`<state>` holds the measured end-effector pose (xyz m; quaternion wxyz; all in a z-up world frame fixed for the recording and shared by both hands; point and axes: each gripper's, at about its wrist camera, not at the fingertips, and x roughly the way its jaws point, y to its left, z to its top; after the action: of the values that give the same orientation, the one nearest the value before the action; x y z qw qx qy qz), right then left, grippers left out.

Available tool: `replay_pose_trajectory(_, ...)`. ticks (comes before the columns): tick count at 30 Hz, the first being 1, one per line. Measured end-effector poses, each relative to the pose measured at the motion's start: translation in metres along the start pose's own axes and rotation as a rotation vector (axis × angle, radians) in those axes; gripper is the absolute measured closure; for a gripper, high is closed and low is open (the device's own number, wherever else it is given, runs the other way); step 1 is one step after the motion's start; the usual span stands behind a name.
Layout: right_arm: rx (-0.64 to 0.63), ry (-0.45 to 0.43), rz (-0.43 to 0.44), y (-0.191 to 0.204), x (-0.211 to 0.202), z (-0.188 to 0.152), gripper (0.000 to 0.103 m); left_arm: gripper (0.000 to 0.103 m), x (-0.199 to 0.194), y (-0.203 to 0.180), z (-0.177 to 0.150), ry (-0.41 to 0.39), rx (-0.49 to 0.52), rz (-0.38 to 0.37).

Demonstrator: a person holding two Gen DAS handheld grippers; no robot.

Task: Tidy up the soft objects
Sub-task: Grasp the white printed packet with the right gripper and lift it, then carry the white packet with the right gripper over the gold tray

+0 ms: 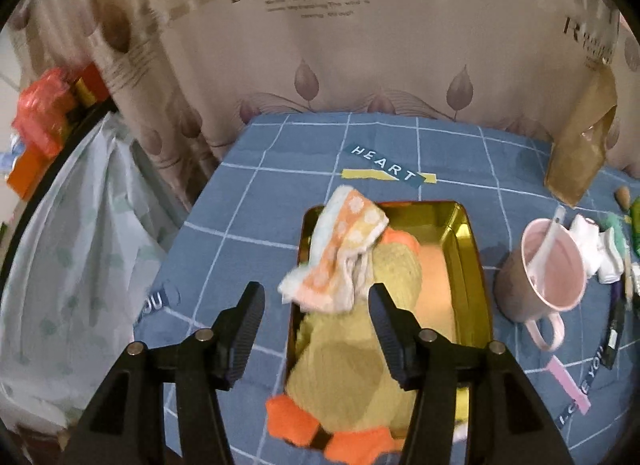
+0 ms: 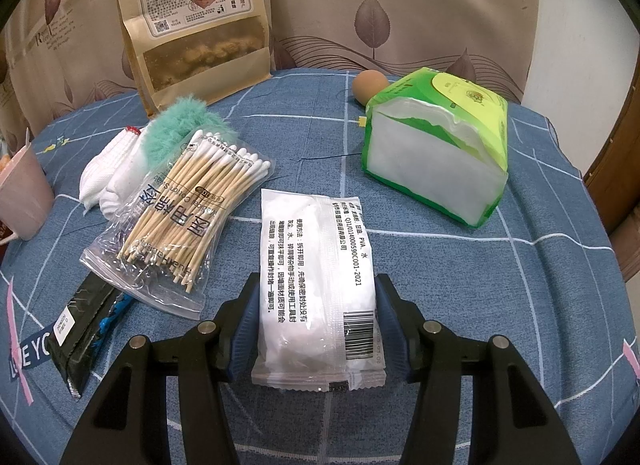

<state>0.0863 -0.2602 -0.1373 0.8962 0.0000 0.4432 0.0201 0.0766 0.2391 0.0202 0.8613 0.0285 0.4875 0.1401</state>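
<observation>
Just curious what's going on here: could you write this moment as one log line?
left fingers: open, above towel on plush duck in gold tin | right fingers: closed on white packet | table: blue cloth

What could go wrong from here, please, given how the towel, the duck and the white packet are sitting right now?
1. The towel lies draped over the tin's rim, partly outside; it may slide onto the cloth.
2. The duck overhangs the tin's near end, feet out, so it could tip out if nudged.
3. The right gripper straddles the white packet near one end; lifted, the packet may sag or slip.
</observation>
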Motion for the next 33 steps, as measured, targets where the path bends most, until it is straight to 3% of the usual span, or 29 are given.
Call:
replay_pose_trajectory(10,-0.004,0.029,-0.068,0.005,-0.005,0.002,0.054,0.048,-0.019,0.016,-0.047,-0.063,-0.081,0.080)
replay_pose_trajectory(16,-0.002,0.014,-0.084,0.011,-0.026,0.010,0.054,0.048,-0.012,0.023,-0.064,-0.066,-0.115,0.066)
replay_pose_trajectory(23,-0.042,-0.065,-0.005,0.054,-0.074,0.037,0.054,0.048,-0.004,0.035,-0.075,-0.074,-0.152,0.070)
replay_pose_trajectory(27,-0.106,-0.117,0.087,0.105,-0.101,0.058,0.054,0.048,-0.006,0.044,-0.077,-0.090,-0.182,0.057)
replay_pose_trajectory(33,-0.204,-0.128,0.215,0.188,-0.123,0.066,0.054,0.048,-0.007,0.057,-0.080,-0.101,-0.216,0.069)
